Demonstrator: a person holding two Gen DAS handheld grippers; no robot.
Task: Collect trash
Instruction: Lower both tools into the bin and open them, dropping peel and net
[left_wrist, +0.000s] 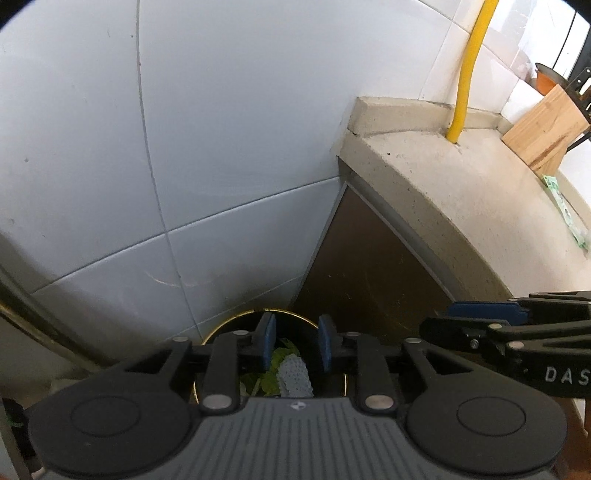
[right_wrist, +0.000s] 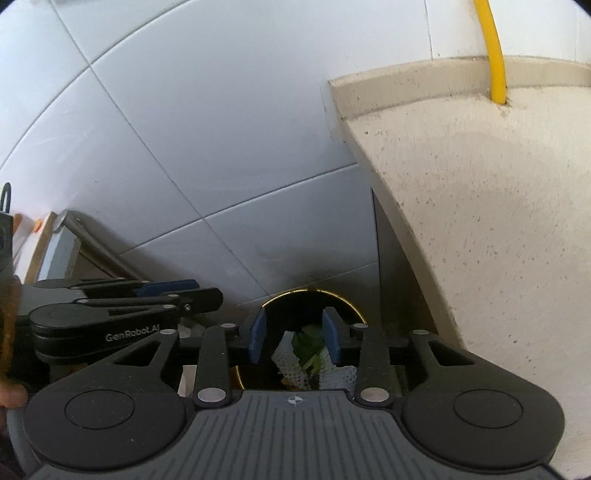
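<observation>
Both grippers hung over the round dark trash bin with a thin gold rim, low centre of both wrist views, tucked in the corner between the pale grey tiled wall and the speckled beige stone counter.

The left gripper stood with its blue pads parted a moderate way, nothing between them. The right gripper looked the same: pads apart, empty. In the left view it crossed in from the right edge, seen side-on.

Down in the bin lay the trash: white dimpled foam netting and green leafy scraps. My read is that both are featherlight and soft. The netting should crush and spring back, so it wants a firm pinch across a bunched fold; the leaves look limp, perhaps damp and apt to tear, so a hold on a stem or clump seems best.

One more candidate sat on the counter at the right edge of the left view: a flat green printed wrapper, just below a light wooden block. It looked thin and slick, likely hard to lift flat, so an edge seems the place to nip it.

Plenty was hidden. Each gripper body covered the near half of the bin, so its depth and fill could not be judged. The wrapper ran off frame, its print unreadable. A yellow pipe dropped into the counter.
</observation>
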